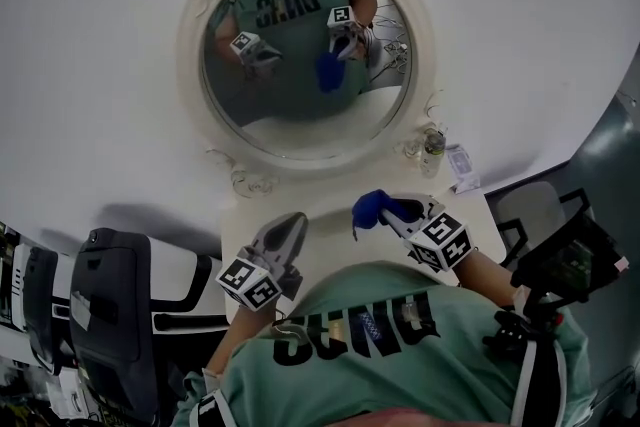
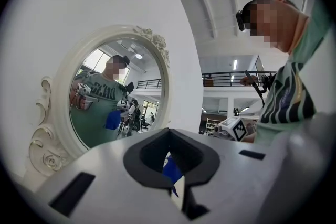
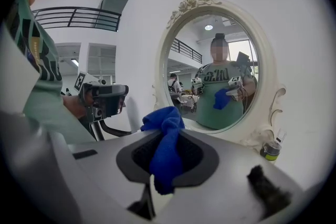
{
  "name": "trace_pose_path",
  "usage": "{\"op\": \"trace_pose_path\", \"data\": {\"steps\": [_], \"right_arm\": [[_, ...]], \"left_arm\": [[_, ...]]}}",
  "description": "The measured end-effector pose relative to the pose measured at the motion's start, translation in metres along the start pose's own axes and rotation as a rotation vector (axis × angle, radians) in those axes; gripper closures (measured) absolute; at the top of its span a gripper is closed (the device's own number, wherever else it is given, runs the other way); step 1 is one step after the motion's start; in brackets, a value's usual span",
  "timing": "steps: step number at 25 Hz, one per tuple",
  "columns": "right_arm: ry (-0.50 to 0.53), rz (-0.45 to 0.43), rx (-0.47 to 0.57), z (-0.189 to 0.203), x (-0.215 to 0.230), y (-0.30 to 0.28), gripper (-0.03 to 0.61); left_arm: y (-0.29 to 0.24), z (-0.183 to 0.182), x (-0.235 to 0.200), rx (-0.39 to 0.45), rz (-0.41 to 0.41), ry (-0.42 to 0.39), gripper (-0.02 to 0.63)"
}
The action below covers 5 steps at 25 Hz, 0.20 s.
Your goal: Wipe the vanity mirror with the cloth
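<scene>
Two jaws of the right gripper point(image 3: 164, 161) clenched on the blue cloth point(image 3: 166, 136), held above the worktop point(image 1: 330, 215) short of the mirror point(image 1: 305, 55); likely soft, light and floppy, so best gripped deep in its bunched middle; left gripper point(image 2: 169, 161) closed on nothing.

A small bottle point(image 1: 433, 148) stands on the white table point(image 1: 330, 211).

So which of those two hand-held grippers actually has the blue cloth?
The right hand-held gripper: the blue cloth is pinched between its jaws and bunches out in front. The left hand-held gripper has nothing between its jaws.
</scene>
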State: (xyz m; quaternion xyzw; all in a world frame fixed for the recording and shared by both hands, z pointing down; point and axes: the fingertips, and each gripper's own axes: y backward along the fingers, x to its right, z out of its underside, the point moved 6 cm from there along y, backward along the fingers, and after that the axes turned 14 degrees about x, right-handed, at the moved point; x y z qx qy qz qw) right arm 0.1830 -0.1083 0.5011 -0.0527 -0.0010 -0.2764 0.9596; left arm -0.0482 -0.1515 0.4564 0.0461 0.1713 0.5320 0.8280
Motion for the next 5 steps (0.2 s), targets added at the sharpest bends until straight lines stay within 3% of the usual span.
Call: {"op": "trace_pose_path", "data": {"steps": [5], "right_arm": [[0.031, -0.010, 0.006, 0.0023, -0.0129, 0.0031, 0.528]], "left_arm": [[0.0108, 0.0035, 0.0037, 0.013, 0.002, -0.026, 0.604]]}}
